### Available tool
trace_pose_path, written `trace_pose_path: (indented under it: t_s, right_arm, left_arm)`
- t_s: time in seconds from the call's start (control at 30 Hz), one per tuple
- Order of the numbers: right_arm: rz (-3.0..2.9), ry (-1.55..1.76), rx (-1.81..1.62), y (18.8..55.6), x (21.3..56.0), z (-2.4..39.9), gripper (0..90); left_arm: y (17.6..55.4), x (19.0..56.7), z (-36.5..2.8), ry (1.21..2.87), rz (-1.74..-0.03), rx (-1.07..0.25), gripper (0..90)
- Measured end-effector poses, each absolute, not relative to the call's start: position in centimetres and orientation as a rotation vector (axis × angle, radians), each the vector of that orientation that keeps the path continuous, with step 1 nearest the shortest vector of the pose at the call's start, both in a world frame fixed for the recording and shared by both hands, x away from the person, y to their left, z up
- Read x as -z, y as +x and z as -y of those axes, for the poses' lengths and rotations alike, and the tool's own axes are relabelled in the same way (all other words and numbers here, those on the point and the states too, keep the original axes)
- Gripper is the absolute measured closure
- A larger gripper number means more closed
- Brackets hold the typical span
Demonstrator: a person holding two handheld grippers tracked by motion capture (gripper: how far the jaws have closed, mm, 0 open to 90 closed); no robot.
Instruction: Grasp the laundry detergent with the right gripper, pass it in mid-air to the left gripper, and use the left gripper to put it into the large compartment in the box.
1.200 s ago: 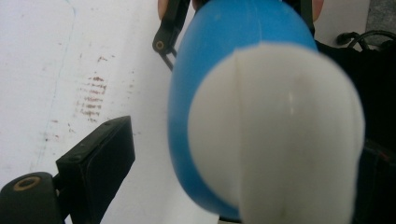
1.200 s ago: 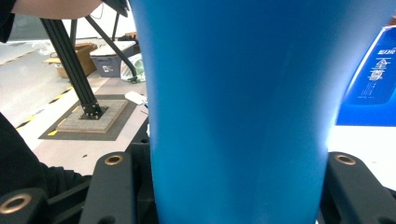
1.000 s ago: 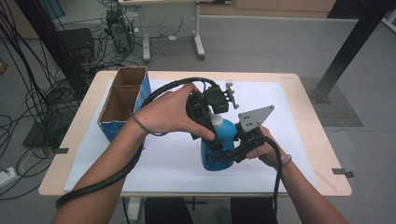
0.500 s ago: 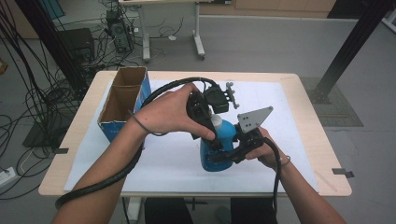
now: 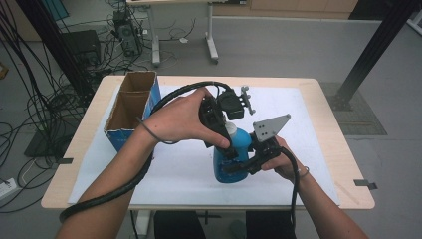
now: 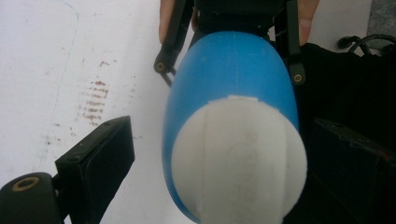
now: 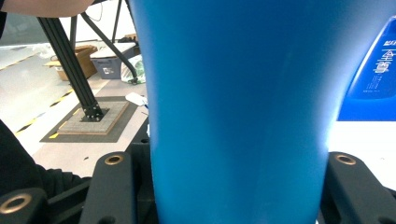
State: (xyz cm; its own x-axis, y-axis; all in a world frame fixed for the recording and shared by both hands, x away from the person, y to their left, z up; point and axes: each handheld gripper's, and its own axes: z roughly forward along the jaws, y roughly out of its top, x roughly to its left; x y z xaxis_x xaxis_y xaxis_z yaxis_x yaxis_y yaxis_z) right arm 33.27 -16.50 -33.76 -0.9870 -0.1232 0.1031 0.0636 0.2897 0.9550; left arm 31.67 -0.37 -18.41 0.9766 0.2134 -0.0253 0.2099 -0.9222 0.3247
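A blue bottle [image 5: 240, 148] with a white cap [image 5: 230, 129] stands upright on the white mat. My right gripper [image 5: 239, 167] is shut on the bottle's lower body from the right side. In the right gripper view both jaws press against the blue wall [image 7: 238, 107]. My left gripper [image 5: 222, 143] comes down from above over the cap. In the left gripper view the white cap [image 6: 238, 158] sits between the jaws, with a clear gap to the left jaw, so that gripper is open. The right gripper's jaws also flank the bottle body [image 6: 233, 70] there.
An open cardboard box [image 5: 130, 107] with blue sides stands at the table's left. The white mat [image 5: 308, 114] covers most of the wooden table [image 5: 89, 134]. A black post [image 5: 373, 50] and floor cables lie beyond the table.
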Motion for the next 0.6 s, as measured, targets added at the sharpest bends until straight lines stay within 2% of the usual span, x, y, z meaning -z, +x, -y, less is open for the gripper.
trace_pose_path:
  t_s: [0.6]
  right_arm:
    - [2.391, 0.060, 1.790, 33.36, 33.49, 16.39, 44.7]
  left_arm:
    - [31.71, 18.29, 0.15, 2.794, -0.318, -0.018, 8.8]
